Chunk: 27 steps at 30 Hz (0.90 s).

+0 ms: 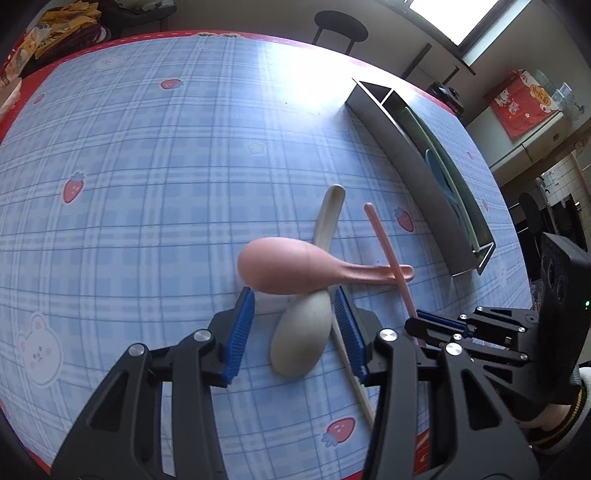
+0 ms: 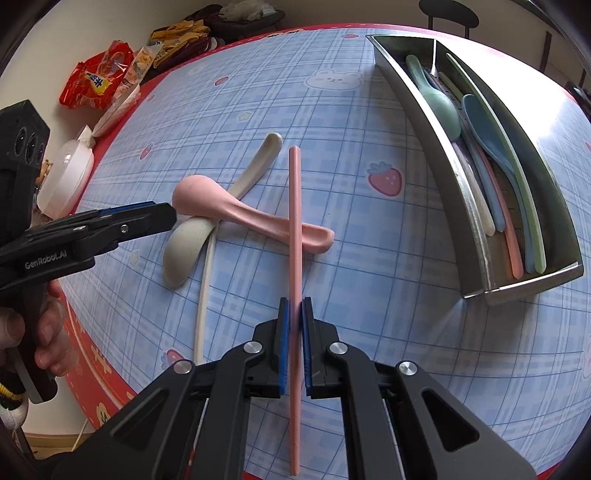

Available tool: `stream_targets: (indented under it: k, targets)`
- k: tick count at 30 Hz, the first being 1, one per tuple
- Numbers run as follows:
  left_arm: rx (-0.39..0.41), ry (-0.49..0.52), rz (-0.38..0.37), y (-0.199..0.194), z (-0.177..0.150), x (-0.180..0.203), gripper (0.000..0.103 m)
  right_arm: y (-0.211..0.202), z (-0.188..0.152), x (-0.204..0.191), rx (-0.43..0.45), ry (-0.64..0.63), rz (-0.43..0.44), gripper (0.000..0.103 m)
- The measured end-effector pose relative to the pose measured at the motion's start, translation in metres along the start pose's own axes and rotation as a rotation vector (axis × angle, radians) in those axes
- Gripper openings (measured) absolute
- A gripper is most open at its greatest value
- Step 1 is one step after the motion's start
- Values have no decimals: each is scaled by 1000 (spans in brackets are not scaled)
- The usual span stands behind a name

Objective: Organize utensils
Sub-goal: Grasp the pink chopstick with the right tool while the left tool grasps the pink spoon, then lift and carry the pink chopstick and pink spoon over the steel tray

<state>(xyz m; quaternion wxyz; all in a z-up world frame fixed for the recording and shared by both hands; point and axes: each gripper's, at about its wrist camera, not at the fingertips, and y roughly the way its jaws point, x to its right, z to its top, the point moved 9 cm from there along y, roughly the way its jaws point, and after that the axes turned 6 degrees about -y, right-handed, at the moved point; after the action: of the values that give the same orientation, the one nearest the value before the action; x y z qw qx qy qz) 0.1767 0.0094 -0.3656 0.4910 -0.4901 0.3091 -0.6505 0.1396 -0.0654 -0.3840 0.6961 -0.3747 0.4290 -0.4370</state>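
A pink spoon [image 1: 280, 271] [image 2: 236, 210] lies across a beige spoon [image 1: 303, 339] [image 2: 186, 251] on the blue checked tablecloth. A cream chopstick [image 2: 203, 295] [image 1: 351, 380] lies beside them. My right gripper [image 2: 294, 306] is shut on a pink chopstick [image 2: 294, 221], which crosses the pink spoon's handle; it also shows in the left wrist view [image 1: 388, 254]. My left gripper [image 1: 293, 299] is open, its blue pads on either side of the beige spoon's bowl, just under the pink spoon's bowl. It shows from the side in the right wrist view [image 2: 162, 218].
A metal divided tray [image 2: 480, 229] [image 1: 424, 177] at the right holds several spoons and chopsticks. Snack bags [image 2: 96, 85] and a white lidded bowl [image 2: 66, 177] sit off the table's left edge. A black stool [image 1: 340, 29] stands beyond the far edge.
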Motion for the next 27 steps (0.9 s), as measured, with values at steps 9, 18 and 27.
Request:
stream_targets:
  k: [9, 18, 27]
  targets:
    - [-33, -10, -38, 7, 7, 16, 46, -4, -4, 9, 13, 20, 13, 7]
    - [-37, -78, -23, 29, 13, 16, 46, -4, -6, 9, 26, 9, 20, 7]
    - [24, -136, -53, 36, 31, 17, 51, -5, -8, 7, 32, 0, 23, 7]
